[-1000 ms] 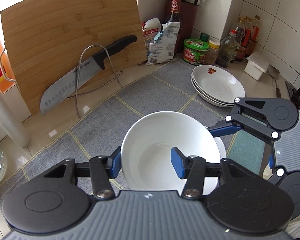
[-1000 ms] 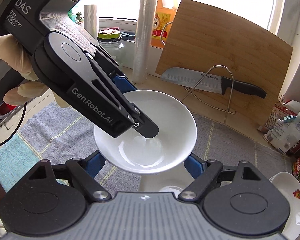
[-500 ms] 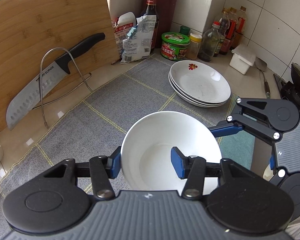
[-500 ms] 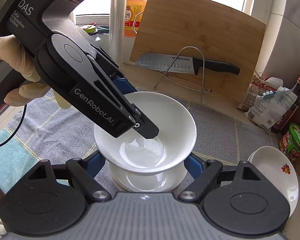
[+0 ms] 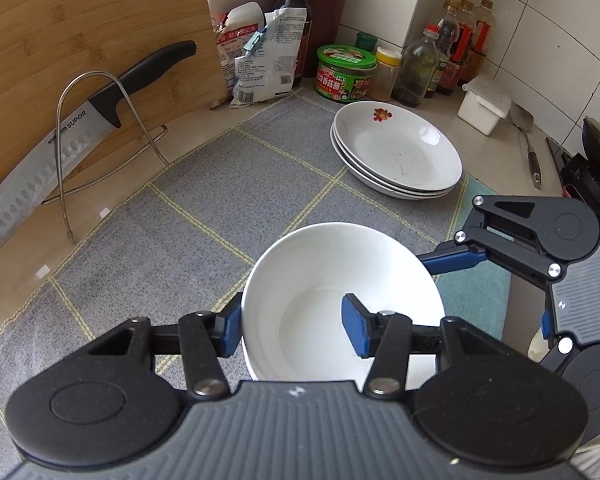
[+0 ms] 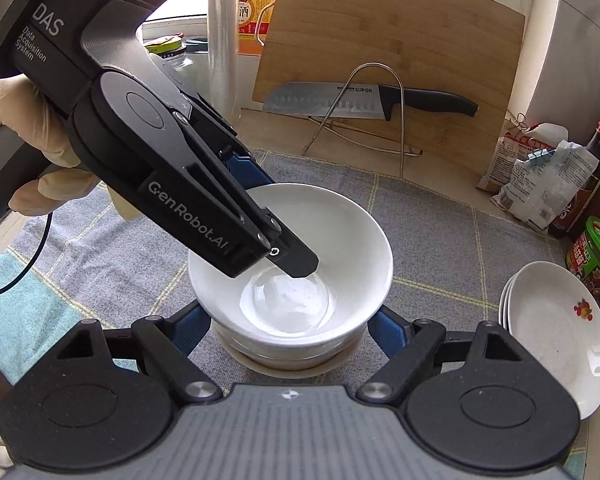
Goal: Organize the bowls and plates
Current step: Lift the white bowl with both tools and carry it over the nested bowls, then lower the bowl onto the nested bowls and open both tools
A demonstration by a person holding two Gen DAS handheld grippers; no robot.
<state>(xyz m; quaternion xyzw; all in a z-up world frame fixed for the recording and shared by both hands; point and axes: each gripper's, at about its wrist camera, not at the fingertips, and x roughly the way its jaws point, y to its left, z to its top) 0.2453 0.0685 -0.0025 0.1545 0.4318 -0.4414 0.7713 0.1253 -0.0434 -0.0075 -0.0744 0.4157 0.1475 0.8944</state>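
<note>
My left gripper is shut on the rim of a white bowl, one finger inside and one outside. In the right wrist view the white bowl sits nested in another white bowl on the grey mat. My right gripper is open, its fingers on either side of the bowls, not touching them. A stack of white plates with a red flower print lies farther back on the mat, and shows at the right in the right wrist view.
A grey checked mat covers the counter. A knife on a wire stand leans on a wooden cutting board at the back left. Bottles and jars, snack bags and a white box line the wall.
My left gripper has carried the white bowl to the right and down onto the other bowl between my right gripper's fingers. Both views have swung right toward the plates.
</note>
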